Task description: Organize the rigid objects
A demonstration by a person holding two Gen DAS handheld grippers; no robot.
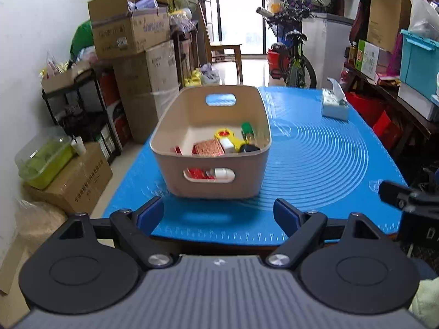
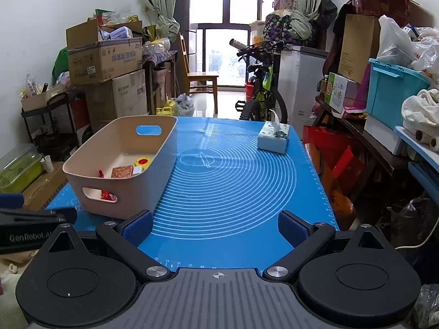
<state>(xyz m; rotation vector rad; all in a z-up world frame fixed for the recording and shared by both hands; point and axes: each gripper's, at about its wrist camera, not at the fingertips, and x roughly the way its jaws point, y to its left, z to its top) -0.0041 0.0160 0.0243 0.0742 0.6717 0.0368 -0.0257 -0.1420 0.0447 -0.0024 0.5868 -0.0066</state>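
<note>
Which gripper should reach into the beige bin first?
Probably the left gripper. It is open and the beige bin sits straight ahead of it. The right gripper, also open, faces bare blue mat, with the bin off to its left.

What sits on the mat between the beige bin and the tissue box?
Nothing: in the right wrist view, only bare blue silicone mat with white rings stretches between the beige plastic bin and the white tissue box.

Beige bin point(image 1: 211, 170) on blue mat point(image 2: 233, 192) with pale concentric rings.
</note>
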